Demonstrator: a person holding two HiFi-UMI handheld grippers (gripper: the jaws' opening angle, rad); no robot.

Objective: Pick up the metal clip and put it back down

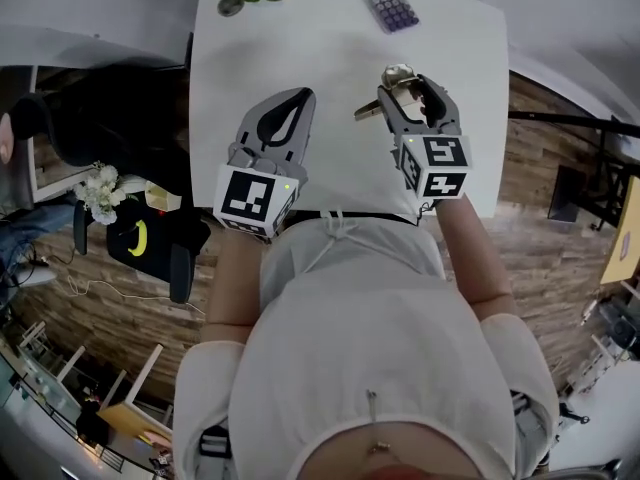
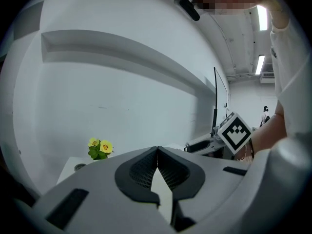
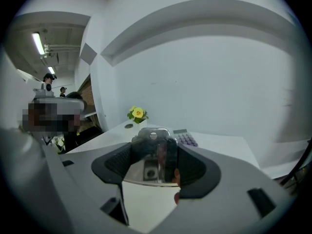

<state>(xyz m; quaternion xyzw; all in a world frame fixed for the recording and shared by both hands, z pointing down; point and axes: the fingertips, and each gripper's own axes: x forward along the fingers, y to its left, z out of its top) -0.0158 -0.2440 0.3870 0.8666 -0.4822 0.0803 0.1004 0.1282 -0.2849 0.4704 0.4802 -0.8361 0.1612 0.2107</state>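
Metal clip (image 3: 156, 161) looks stiff, light and slick, so I'd grip across its flat body, not the handle sticking out at 8 o'clock. Right gripper (image 1: 408, 88) has its jaws partway apart and clamped on that body, with the clip at its 12 o'clock tip over the white table (image 1: 300, 43). Left gripper (image 1: 297, 98), at the clip's 9 o'clock, is closed on nothing.
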